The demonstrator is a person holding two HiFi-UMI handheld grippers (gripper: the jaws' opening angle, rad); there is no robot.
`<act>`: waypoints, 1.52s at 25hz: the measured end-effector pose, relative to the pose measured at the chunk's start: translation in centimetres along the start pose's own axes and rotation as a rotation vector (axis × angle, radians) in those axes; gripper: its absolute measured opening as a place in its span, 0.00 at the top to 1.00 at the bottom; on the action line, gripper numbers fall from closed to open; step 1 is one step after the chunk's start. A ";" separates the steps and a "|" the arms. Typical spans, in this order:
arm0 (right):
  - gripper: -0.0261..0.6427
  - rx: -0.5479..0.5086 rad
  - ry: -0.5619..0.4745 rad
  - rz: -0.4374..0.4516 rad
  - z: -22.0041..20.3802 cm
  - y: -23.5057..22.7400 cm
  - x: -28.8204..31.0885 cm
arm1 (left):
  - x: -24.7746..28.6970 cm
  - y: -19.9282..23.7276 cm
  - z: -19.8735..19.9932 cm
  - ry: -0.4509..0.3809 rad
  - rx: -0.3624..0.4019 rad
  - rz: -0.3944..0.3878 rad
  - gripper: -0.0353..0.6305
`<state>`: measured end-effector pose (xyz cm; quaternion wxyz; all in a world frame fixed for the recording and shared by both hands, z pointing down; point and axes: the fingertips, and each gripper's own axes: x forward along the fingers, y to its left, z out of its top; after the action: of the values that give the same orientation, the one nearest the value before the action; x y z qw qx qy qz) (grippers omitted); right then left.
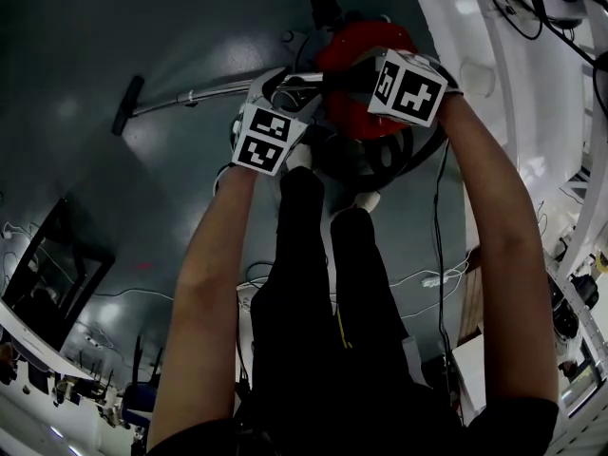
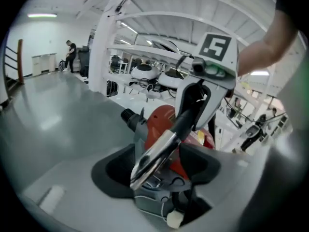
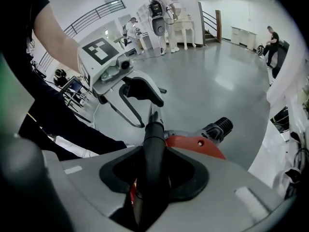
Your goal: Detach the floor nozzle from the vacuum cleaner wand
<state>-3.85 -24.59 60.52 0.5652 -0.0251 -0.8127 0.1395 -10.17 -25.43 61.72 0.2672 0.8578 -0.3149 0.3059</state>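
Now floor nozzle (image 1: 128, 105) sits far left along wand (image 1: 209, 91); L hand-held gripper (image 2: 157, 161) nearer, jaws apart round it; R hand-held gripper (image 3: 153, 175) clamps hose (image 3: 153, 144).

In the head view the marker cube on the left gripper (image 1: 285, 85) hides its jaws and the near end of the wand (image 1: 204, 94); that on the right gripper (image 1: 359, 76) hides part of the red vacuum body (image 1: 356, 46). Beyond the left gripper the floor nozzle (image 1: 127, 104) is too small to show its joint. The black tube (image 3: 153, 163) between the right jaws runs off the lower edge.
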 end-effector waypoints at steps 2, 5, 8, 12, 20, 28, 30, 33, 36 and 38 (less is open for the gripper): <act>0.73 -0.001 -0.004 0.003 0.2 0.3 -0.3 | 0.4 -0.6 0.4 0.019 0.060 -0.058 0.52; 0.73 -0.002 0.002 0.006 -0.2 0.5 -0.8 | 0.7 -1.2 0.6 0.048 0.123 -0.168 0.53; 0.73 -0.006 -0.009 0.012 0.2 1.1 -1.2 | 0.1 -2.9 0.8 0.072 0.241 -0.318 0.53; 0.73 -0.012 -0.027 0.011 0.5 1.8 -1.6 | 0.2 -3.6 0.3 0.154 0.383 -0.370 0.58; 0.73 0.000 -0.052 0.024 0.2 3.2 -2.2 | -0.5 -4.7 0.0 0.184 0.512 -0.447 0.69; 0.73 0.009 -0.073 0.000 0.5 3.9 -2.6 | -1.2 -4.9 -0.1 0.191 0.533 -0.486 0.70; 0.74 0.012 -0.070 0.001 0.4 3.9 -2.6 | -1.2 -5.0 -0.1 0.188 0.524 -0.489 0.70; 0.74 0.016 -0.074 0.005 0.1 4.0 -2.7 | -1.1 -5.3 0.0 0.177 0.515 -0.487 0.70; 0.74 0.019 -0.077 0.006 -0.5 3.9 -3.3 | -0.9 -5.7 0.4 0.141 0.502 -0.478 0.70; 0.74 0.026 -0.077 0.009 -1.0 4.0 -3.6 | -0.7 -6.2 0.7 0.119 0.490 -0.481 0.69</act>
<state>-2.07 -21.28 56.51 0.5329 -0.0158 -0.8320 0.1534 -5.94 -21.57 59.11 0.1357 0.9268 -0.0052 0.3501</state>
